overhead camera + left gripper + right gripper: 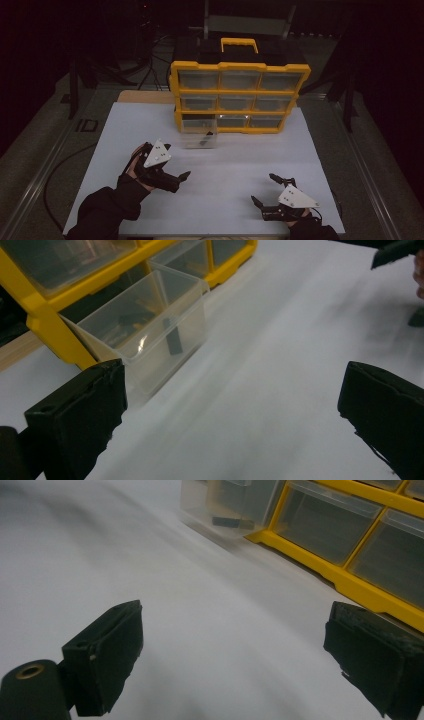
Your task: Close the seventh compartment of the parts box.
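The dark piece [232, 522] in the clear drawer [225, 505] is blurred; its kind cannot be told.

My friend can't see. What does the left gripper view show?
A clear plastic drawer sticks out of a yellow organizer on a white table, with a small dark piece inside. The left claw is open, its black jaws apart in front.

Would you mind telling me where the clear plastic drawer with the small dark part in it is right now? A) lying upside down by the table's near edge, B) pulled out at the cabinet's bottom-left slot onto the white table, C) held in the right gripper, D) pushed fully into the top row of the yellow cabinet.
B: the clear drawer stands out in front of the bottom-left slot of the yellow cabinet, on the white table, with both grippers open and away from it.
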Tool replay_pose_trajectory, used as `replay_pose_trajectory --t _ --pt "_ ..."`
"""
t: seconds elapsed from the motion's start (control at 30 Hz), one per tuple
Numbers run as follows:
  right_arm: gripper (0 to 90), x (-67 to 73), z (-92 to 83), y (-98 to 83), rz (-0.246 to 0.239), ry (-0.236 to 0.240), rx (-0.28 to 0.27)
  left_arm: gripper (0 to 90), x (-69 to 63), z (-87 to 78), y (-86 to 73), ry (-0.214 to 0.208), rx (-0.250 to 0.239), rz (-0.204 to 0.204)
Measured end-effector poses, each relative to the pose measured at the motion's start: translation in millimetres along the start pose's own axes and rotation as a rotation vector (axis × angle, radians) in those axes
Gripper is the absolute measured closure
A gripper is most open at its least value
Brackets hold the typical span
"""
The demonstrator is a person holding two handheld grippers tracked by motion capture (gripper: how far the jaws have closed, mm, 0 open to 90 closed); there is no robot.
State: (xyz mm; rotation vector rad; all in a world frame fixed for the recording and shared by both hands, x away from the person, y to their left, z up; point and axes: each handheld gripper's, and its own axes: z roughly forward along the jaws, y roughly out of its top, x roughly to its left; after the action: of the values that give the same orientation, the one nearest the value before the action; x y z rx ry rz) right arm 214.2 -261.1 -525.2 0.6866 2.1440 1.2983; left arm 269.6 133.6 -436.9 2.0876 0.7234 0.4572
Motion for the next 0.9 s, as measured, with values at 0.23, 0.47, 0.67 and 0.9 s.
replay_pose_trajectory --t 0.23,0.47,0.67,0.9 --pt "8.9 -0.1 0.2 -0.1 -0.004 -0.002 -0.002 0.0 -4.8 9.7 2.1 -0.006 -0.015 -0.058" --pt "8.9 -0.5 0.2 -0.1 -0.006 -0.002 -0.003 0.0 -11.6 18.4 2.8 0.048 -0.022 -0.059" --pt "8.9 -0.5 0.2 -0.2 -0.005 -0.001 -0.005 0.0 -17.7 31.5 -0.4 0.119 -0.039 -0.085" --pt "8.9 0.0 0.4 -0.2 0.001 0.000 -0.003 0.0 -21.3 42.9 -9.7 0.159 -0.039 -0.115"
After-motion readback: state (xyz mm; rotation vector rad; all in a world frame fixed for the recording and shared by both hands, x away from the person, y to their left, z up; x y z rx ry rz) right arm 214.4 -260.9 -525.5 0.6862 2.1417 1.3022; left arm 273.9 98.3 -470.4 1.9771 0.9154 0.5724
